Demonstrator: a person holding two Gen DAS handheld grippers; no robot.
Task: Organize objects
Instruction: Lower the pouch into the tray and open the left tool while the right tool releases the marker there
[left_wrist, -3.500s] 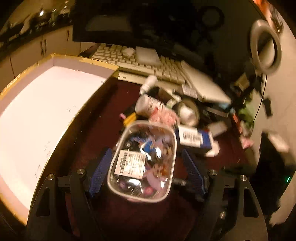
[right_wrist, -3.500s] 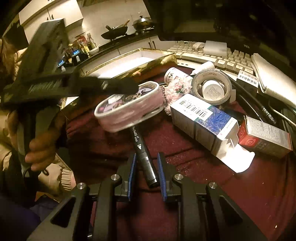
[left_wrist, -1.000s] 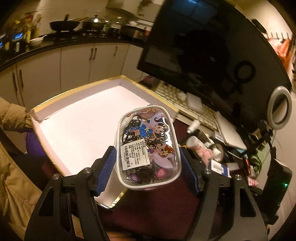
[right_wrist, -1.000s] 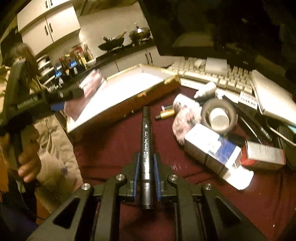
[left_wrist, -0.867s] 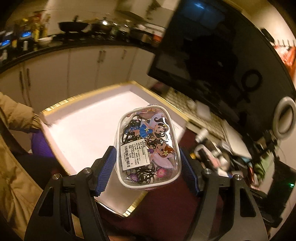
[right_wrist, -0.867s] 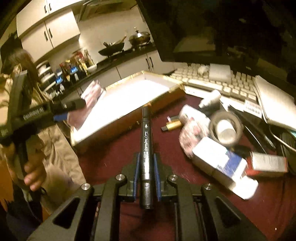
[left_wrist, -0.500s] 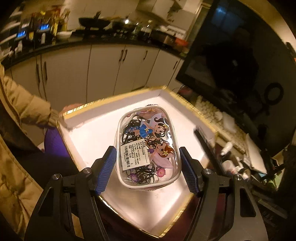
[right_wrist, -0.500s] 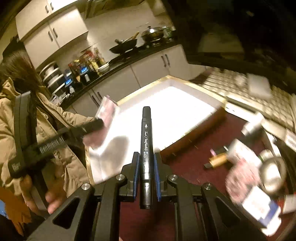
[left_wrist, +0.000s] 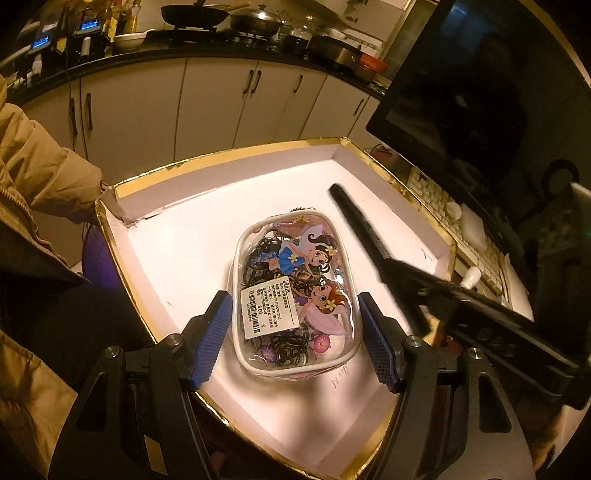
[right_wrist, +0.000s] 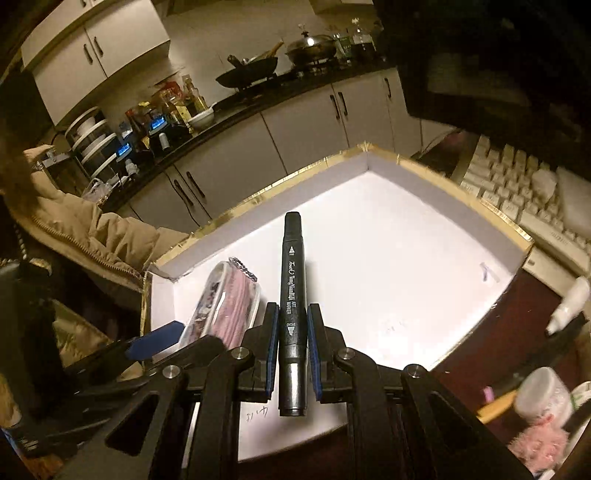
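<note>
A clear pouch (left_wrist: 295, 295) with cartoon fairies, a barcode label and dark hair ties sits between the blue pads of my left gripper (left_wrist: 293, 306), which is shut on its sides. The pouch hangs low over the floor of a white box with a gold rim (left_wrist: 229, 153). My right gripper (right_wrist: 291, 321) is shut on a black marker (right_wrist: 293, 280) that points forward over the same box (right_wrist: 406, 258). In the right wrist view the pouch (right_wrist: 225, 302) is at the left, beside the marker. From the left wrist view, the marker (left_wrist: 354, 218) reaches in from the right.
A pale keyboard (right_wrist: 517, 184) and a dark monitor (left_wrist: 461, 92) stand right of the box. On the dark red tabletop (right_wrist: 498, 339) lie a white bottle (right_wrist: 569, 302), a white jar (right_wrist: 543, 395) and a pink fluffy item (right_wrist: 539, 443). A tan jacket sleeve (left_wrist: 44, 166) is at the left.
Both grippers have swung left, away from the clutter, to over the white box. The pouch has sunk towards the box floor. The marker now lies beside the pouch; both grips are unchanged.
</note>
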